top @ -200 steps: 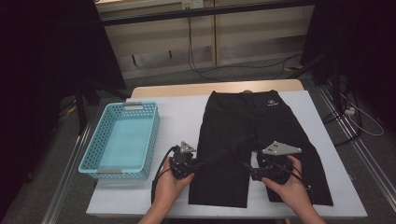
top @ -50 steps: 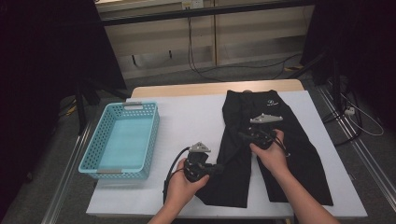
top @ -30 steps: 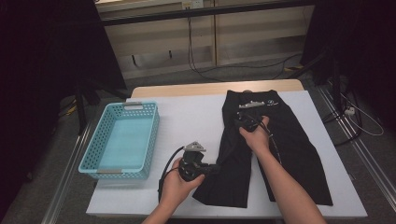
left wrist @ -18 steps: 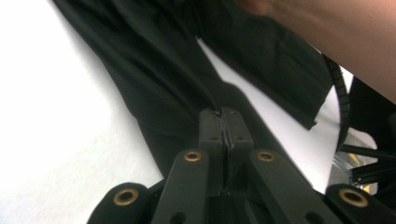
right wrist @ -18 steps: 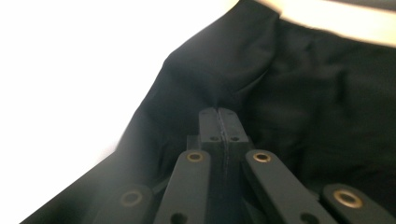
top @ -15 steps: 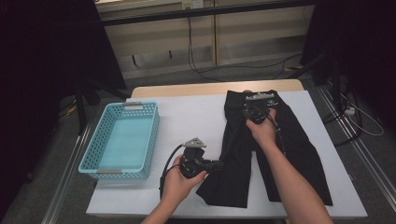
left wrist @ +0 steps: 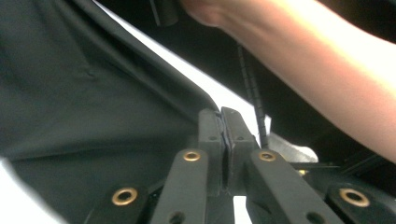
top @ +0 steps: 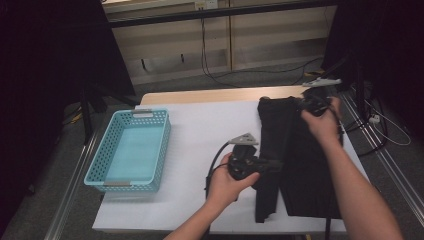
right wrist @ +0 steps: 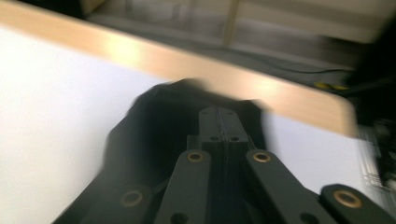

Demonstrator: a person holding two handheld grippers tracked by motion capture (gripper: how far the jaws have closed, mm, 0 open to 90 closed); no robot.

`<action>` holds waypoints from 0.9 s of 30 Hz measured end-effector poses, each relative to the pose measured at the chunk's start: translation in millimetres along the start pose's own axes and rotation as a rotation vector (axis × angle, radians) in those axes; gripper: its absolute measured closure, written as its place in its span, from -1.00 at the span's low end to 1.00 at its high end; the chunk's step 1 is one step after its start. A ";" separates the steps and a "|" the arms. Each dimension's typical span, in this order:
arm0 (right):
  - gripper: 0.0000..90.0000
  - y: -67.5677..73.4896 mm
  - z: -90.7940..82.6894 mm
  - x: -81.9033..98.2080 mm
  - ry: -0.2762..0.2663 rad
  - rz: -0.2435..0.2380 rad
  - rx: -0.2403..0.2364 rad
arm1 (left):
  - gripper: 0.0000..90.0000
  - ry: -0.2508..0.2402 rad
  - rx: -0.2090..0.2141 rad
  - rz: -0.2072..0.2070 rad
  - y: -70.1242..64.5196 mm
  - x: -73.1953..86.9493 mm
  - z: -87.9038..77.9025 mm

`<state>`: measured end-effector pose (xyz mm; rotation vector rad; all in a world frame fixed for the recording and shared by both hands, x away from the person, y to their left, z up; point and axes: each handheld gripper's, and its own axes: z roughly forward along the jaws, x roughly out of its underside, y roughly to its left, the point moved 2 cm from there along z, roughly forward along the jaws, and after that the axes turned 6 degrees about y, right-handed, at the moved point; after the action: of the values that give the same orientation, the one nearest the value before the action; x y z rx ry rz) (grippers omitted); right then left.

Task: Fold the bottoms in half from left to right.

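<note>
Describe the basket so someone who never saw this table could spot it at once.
On the white-topped table, look to its left side, away from the black trousers on the right. There stands a rectangular plastic basket, light blue with perforated walls and nothing inside; it is the table's sole brightly coloured thing.

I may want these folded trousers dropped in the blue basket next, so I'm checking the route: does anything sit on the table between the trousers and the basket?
Nothing visible does. In the high view only bare white table lies between the black trousers and the blue basket, which looks empty. The left gripper is already at the trousers' left edge.
</note>
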<state>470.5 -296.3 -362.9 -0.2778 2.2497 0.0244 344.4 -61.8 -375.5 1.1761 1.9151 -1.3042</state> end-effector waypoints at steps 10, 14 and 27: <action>0.15 -21.7 -24.5 32.2 -0.005 0.032 0.010 | -0.51 0.015 -0.202 0.027 31.7 14.6 -15.0; 0.03 1.4 -16.0 58.3 0.039 0.001 -0.045 | -0.56 0.047 -0.274 0.050 43.0 25.1 -35.2; -0.26 35.6 1.2 100.4 0.101 0.014 -0.121 | -0.62 0.120 -0.401 0.047 74.1 54.8 -70.3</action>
<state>402.1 -280.7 -443.1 -0.3351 2.3543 0.1580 386.4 33.9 -425.8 1.1010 2.0947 -0.7873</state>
